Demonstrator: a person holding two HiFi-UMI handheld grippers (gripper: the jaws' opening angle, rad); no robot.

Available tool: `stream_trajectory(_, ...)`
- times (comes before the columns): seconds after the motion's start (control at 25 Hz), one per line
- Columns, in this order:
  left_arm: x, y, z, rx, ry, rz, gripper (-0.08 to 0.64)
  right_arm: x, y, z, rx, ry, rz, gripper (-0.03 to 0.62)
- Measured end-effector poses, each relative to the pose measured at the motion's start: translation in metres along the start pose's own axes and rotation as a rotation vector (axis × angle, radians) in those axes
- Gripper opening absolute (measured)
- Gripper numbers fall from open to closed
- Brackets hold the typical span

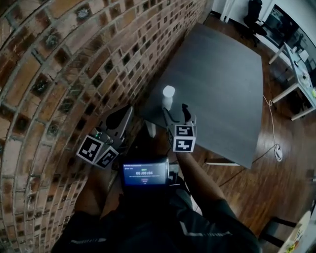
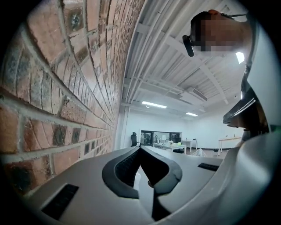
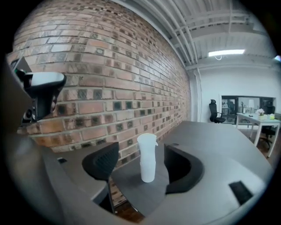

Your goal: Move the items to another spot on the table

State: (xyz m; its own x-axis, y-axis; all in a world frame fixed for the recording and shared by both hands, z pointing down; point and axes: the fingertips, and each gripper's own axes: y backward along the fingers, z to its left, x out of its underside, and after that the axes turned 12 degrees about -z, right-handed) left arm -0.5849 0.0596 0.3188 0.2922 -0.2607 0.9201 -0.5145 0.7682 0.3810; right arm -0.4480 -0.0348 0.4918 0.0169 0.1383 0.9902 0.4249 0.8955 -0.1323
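A white stack of cups (image 1: 168, 97) stands upright on the near left corner of the dark grey table (image 1: 217, 84). My right gripper (image 1: 176, 110) hovers just short of that corner, open wide. In the right gripper view the cup stack (image 3: 147, 157) sits on the table (image 3: 210, 140) just ahead of the gap between the black pads (image 3: 104, 161), apart from both, and the right gripper (image 3: 141, 161) holds nothing. My left gripper (image 1: 127, 111) is off the table beside the brick wall. Its left gripper view shows the tips (image 2: 139, 149) pressed together, shut and empty.
A brick wall (image 1: 59, 74) runs along the table's left side. A lit screen (image 1: 145, 174) is at the person's chest. Wood floor with a cable (image 1: 273, 129) lies to the right. White desks (image 1: 296, 64) and a black office chair (image 1: 254, 15) stand beyond.
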Motion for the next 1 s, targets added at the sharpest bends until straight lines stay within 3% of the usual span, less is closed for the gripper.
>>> stream_trajectory(0.24,0.018,-0.013,0.016,-0.017,-0.04,-0.006,0.003,0.041,-0.049,-0.008,0.096,-0.017,0.019,0.334)
stream_trajectory(0.44,0.04,-0.015,0.032,-0.026,-0.062,-0.005,0.003,0.066,-0.081,-0.005,0.126,-0.002,0.02,0.334)
stream_trajectory(0.6,0.054,-0.014,0.046,-0.061,-0.07,-0.007,0.003,0.074,-0.098,-0.004,0.152,-0.004,0.015,0.334)
stream_trajectory(0.88,0.067,-0.018,0.055,-0.047,-0.048,0.002,0.003,0.071,-0.119,-0.015,0.234,-0.008,0.005,0.334)
stream_trajectory(1.0,0.07,-0.019,0.057,-0.043,-0.046,0.003,0.003,0.069,-0.121,-0.02,0.247,-0.003,-0.005,0.227)
